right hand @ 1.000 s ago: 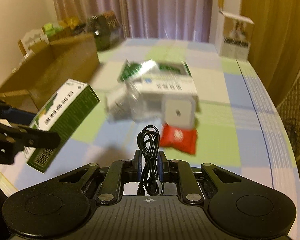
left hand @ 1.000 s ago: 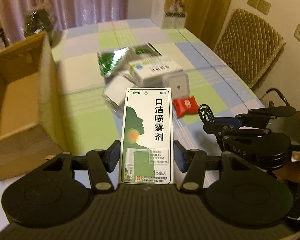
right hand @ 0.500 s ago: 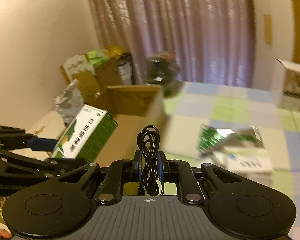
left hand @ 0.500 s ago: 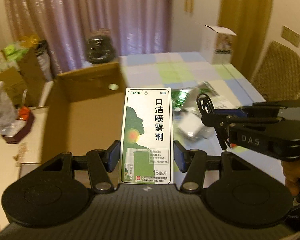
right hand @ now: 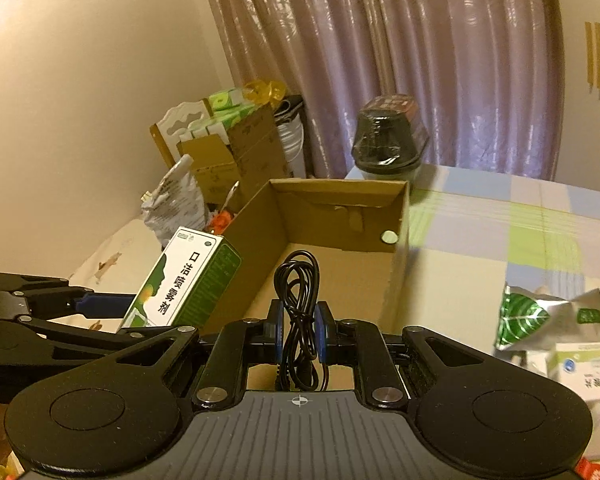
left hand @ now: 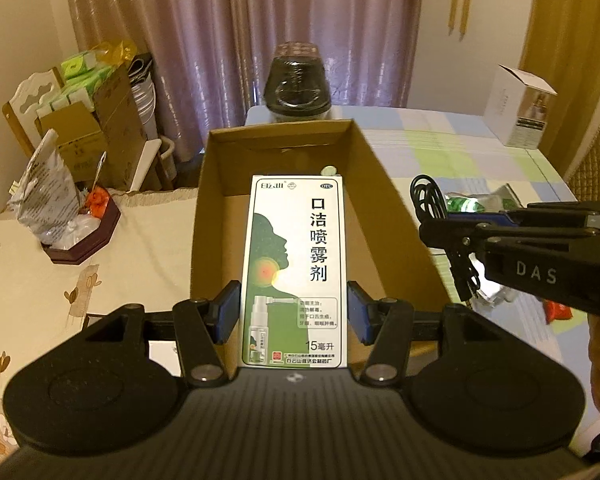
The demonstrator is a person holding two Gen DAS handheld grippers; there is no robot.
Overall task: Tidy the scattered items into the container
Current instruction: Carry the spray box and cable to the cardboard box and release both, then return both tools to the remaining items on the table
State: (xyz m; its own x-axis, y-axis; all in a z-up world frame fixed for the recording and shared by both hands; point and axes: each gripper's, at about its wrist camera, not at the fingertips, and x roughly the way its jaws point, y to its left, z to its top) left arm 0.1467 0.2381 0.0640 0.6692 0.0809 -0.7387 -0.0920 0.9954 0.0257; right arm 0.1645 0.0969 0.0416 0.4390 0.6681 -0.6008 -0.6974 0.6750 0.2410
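Observation:
My left gripper (left hand: 294,312) is shut on a tall green-and-white spray box (left hand: 296,264), held upright over the near end of the open cardboard box (left hand: 380,208). The cardboard box looks bare inside where I can see it. My right gripper (right hand: 299,332) is shut on a coiled black cable (right hand: 298,300) and hangs just before the cardboard box's (right hand: 340,208) near edge. In the left wrist view the right gripper (left hand: 440,236) and its cable (left hand: 428,200) sit by the container's right wall. In the right wrist view the spray box (right hand: 184,280) shows at lower left.
A dark wrapped jar (left hand: 296,80) stands right behind the cardboard box. Silver-green packets (right hand: 552,316), a white medicine box (right hand: 584,364) and a red packet (left hand: 558,312) lie on the checked tablecloth to the right. A white carton (left hand: 520,108) stands far right. Stacked boxes and bags (left hand: 92,128) crowd the left.
Both grippers have swung left from the pile of items to the cardboard box, each still gripping its load. The box's opening now lies straight ahead of both cameras.

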